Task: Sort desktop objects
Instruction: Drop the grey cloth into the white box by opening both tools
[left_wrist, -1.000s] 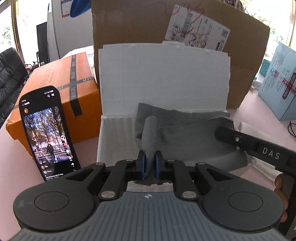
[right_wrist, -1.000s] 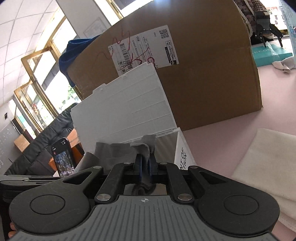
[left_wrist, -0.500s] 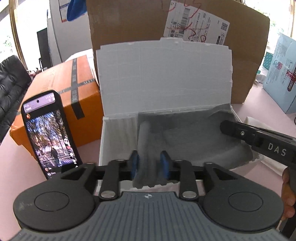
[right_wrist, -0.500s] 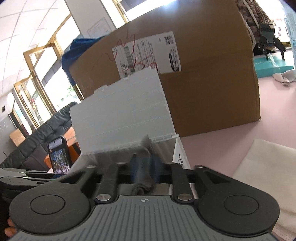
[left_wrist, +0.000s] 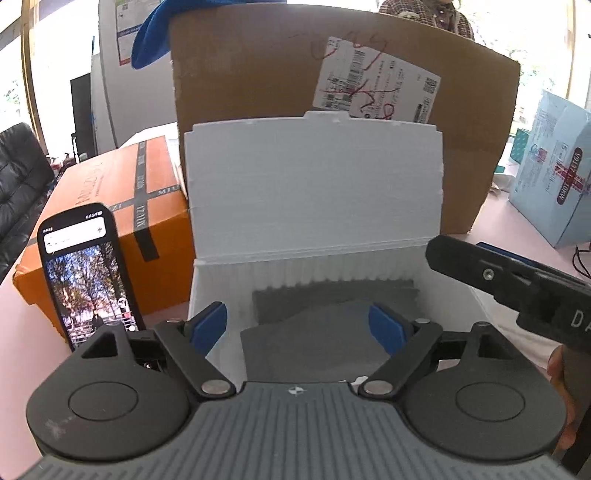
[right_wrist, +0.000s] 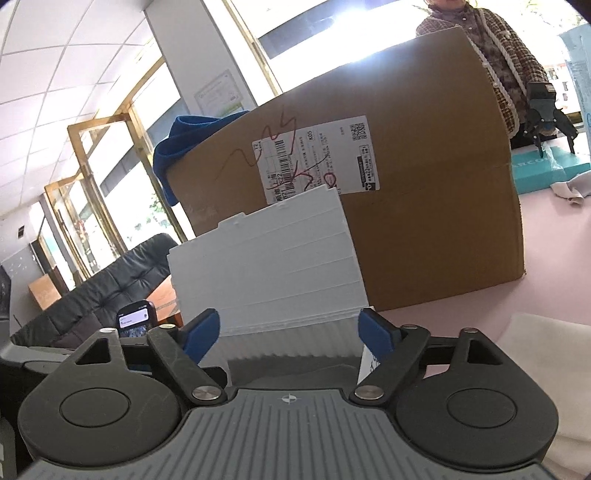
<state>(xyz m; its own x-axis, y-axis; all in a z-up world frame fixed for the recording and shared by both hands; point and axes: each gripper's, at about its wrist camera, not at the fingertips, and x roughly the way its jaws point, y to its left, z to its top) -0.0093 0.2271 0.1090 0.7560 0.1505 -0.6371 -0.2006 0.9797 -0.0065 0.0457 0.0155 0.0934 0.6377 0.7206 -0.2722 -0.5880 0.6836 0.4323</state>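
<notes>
Both claws, the left gripper (left_wrist: 298, 328) and right gripper (right_wrist: 289, 334), let go 1 second ago and now gape empty. At 12 o'clock, the gray cloth (left_wrist: 317, 332) lies inside the white box (left_wrist: 314, 258). Pulling straight back should avoid snagging it.

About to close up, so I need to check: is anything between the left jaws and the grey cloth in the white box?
Nothing visible. The left gripper hangs open directly above the grey cloth, which lies flat inside the white box. The right gripper reaches in from the right side, clear of that path.

Cloth (left_wrist: 325, 332) in box (left_wrist: 207, 295); phone (left_wrist: 88, 273) left.
</notes>
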